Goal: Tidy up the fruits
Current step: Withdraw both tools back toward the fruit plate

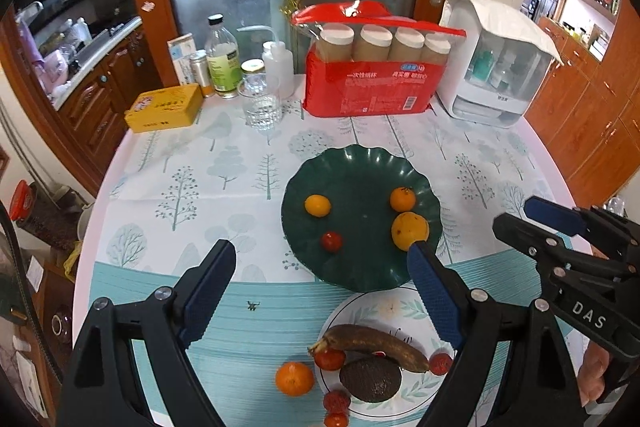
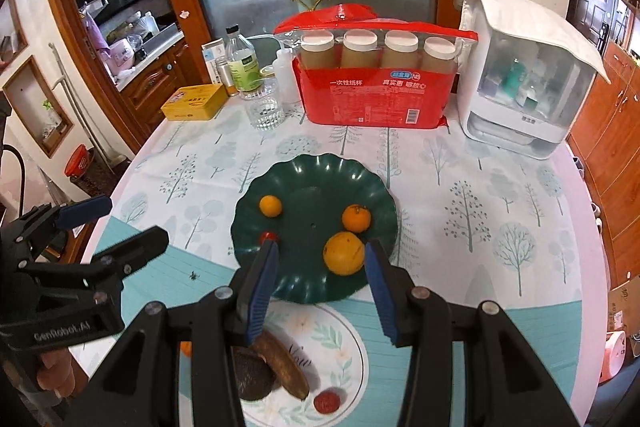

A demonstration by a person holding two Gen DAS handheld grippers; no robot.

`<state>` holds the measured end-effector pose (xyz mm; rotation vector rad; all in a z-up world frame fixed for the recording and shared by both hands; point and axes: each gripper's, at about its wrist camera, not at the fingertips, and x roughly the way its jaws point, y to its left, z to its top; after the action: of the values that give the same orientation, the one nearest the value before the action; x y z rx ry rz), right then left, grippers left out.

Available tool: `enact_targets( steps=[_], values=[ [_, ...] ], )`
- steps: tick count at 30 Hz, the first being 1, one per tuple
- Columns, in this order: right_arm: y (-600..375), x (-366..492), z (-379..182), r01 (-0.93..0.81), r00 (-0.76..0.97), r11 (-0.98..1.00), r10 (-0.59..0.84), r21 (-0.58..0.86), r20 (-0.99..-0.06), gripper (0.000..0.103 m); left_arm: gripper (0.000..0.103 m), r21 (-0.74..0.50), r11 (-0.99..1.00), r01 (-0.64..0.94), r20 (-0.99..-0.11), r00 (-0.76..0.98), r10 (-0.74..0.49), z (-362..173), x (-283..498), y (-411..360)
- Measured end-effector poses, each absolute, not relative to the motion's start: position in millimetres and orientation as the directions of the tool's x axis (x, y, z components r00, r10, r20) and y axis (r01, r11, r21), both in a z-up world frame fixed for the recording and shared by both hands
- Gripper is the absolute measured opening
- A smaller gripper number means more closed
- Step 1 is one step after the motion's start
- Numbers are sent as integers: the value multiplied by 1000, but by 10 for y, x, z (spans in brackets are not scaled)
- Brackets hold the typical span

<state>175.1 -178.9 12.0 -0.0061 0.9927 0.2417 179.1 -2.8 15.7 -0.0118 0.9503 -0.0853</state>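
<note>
4 fruits sit on the green plate; both grippers' fingers spread, empty.

A: How was the light?
B: Bright, even daylight; the desk showed only faint, soft shadows, and the green plate carried pale glare.
A: And sharpness?
B: Crisp centrally; both fisheye views bent hard and went black at the corners.

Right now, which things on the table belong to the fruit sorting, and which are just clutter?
Job: green plate with three oranges and a tomato; white plate with banana, avocado; loose orange.

Clutter: yellow box, glass, red cup pack, white cabinet.
</note>
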Motion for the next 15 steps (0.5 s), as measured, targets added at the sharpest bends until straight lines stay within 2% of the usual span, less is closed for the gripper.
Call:
enact_targets(
  steps=[15],
  values=[
    [-1884, 998, 120, -222, 544, 963, 251, 151, -800, 46, 87, -64, 997, 44, -781, 620, -77, 238, 1051, -98]
  ],
)
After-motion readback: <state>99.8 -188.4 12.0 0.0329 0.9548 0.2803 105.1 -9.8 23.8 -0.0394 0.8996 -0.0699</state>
